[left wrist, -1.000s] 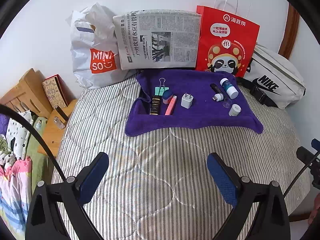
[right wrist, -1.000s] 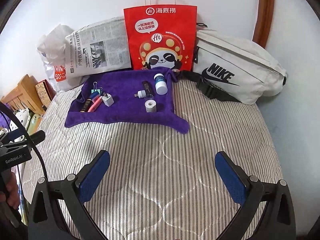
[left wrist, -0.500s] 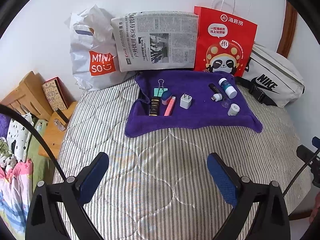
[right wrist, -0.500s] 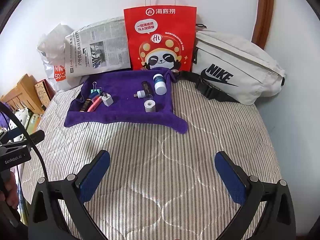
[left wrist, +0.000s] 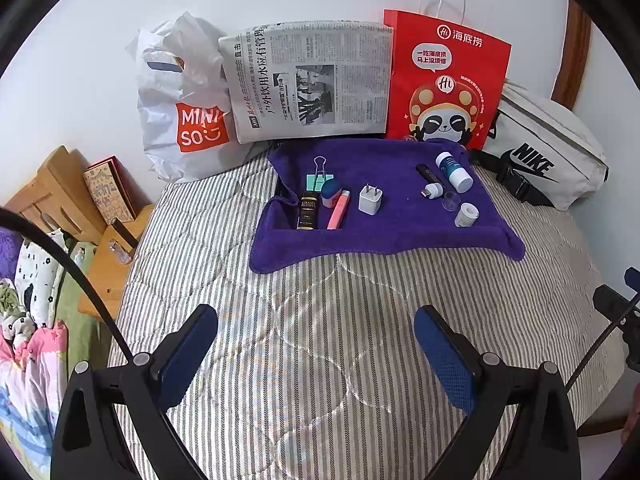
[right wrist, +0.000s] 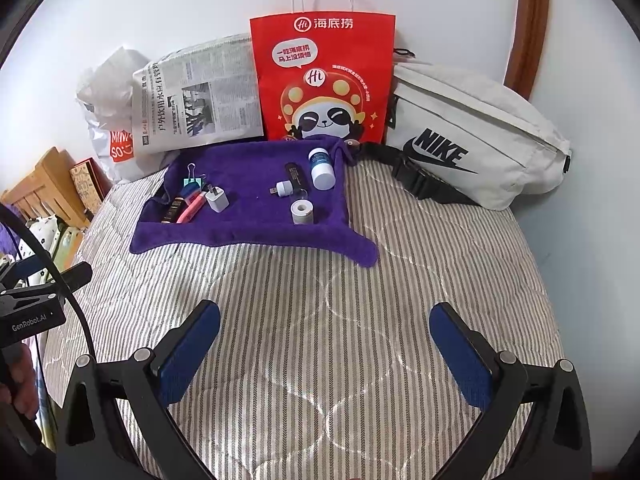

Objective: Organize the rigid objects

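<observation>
Both grippers (left wrist: 316,344) (right wrist: 325,342) wide-jawed, seemingly hovering above striped bedspread (right wrist: 320,300).

The crumpled white plastic bag (left wrist: 180,104) reads "MINISO" on an orange patch; the red paper carrier bag (left wrist: 444,80) shows "Hi" and "海底捞"; the pale fabric waist bag (right wrist: 472,136) says "NIKE"; the small black bottle (left wrist: 308,210) reads "GRAND RESERVE"; the black device (right wrist: 30,316) at the right view's left edge reads "GenRobot.AI".

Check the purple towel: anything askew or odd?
Mostly tidy. The white bottle lies on its side by the black stick, and the purple towel is rumpled, its near right corner trailing onto the striped bedding. No spills or damage visible.
</observation>
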Motion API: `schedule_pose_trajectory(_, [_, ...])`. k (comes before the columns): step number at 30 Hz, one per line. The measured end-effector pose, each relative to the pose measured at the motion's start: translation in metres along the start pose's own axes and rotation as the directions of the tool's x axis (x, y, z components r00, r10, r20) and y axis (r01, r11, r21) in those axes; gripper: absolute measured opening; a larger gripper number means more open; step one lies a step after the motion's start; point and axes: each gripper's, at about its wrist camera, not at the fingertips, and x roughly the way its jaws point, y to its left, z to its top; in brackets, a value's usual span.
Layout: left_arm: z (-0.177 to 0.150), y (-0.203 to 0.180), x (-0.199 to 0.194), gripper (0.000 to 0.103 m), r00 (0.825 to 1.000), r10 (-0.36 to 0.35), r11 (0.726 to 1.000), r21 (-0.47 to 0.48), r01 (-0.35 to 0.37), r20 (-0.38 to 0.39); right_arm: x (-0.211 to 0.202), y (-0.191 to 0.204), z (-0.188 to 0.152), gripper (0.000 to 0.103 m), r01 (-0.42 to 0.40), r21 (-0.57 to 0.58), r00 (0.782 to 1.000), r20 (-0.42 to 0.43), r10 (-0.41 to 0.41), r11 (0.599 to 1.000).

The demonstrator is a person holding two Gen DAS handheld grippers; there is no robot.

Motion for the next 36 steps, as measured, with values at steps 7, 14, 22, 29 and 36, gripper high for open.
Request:
schedule_pose_trajectory(7, [-0.0007, 0.0012, 0.0023, 0.099, 1.000, -0.001, 1.000, 0.006, 0.001, -0.006, 0.0012, 0.0010, -0.0002, 0.103, 0.006, -0.005, 1.000, -0.001, -0.006, 1.000])
schedule_pose_trajectory(14, [-0.0006, 0.0017, 0.0031, 0.099, 1.000, 0.000, 1.000, 0.017, 0.001, -0.007, 0.0027, 0.0022, 0.0005, 0.103, 0.007, -0.007, 1.000, -0.008, -0.007, 1.000])
schedule_pose_trajectory(22, [-0.0009, 0.0046, 0.0028, 0.099, 1.000, -0.004, 1.000, 0.005, 0.004, -0.004, 0.0010, 0.0019, 0.0013, 0.103, 0.008, -0.007, 1.000, -0.007, -0.008, 1.000])
schedule_pose_trajectory(29, [0.0000, 0.0052, 0.0030, 0.099, 1.000, -0.004, 1.000, 0.010, 0.004, -0.005, 0.0002, 0.0019, 0.0021, 0.103, 0.008, -0.009, 1.000, -0.005, -0.008, 1.000])
schedule_pose_trajectory(36, [-0.0011, 0.0049, 0.0023, 0.099, 1.000, -0.004, 1.000, 0.011, 0.004, -0.004, -0.0010, 0.0009, 0.0021, 0.103, 0.008, -0.007, 1.000, -0.003, -0.008, 1.000])
